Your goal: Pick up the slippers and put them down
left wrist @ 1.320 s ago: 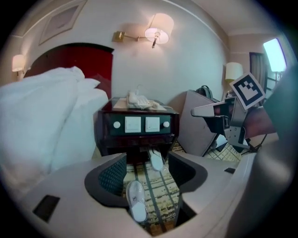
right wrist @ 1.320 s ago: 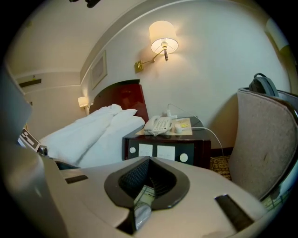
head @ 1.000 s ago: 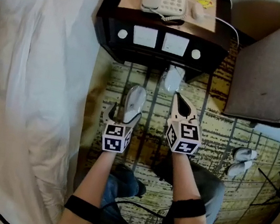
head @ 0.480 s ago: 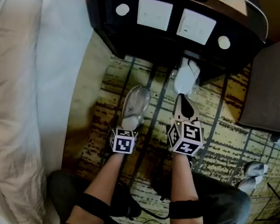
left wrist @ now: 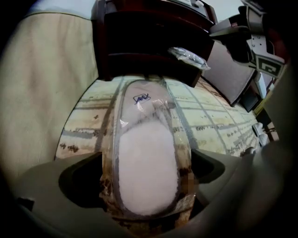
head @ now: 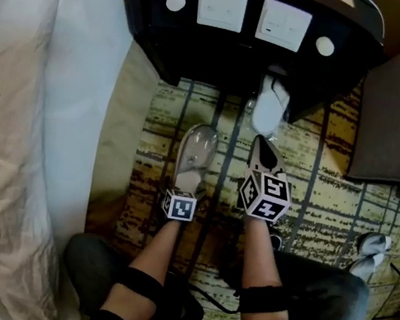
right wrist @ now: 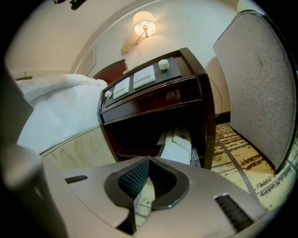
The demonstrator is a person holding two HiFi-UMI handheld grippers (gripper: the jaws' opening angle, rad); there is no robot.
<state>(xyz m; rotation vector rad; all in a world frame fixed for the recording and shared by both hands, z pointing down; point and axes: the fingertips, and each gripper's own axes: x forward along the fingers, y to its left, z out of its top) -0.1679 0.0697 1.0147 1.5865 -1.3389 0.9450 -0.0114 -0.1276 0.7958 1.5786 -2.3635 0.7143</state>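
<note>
Now the left gripper [head: 185, 185] has its jaws spread wide, just opened, w/ the wrapped slipper [head: 196, 151] between them, flat on the carpet [head: 309, 189]. The right gripper [head: 264, 152] is pressed together; perhaps it nips the wrapper of the 2nd slipper [head: 269, 108], which lies partly under the nightstand [head: 225, 53].

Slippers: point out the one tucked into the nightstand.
The white slipper poking from the nightstand; the nearer one and the pair at right lie on open carpet.
</note>
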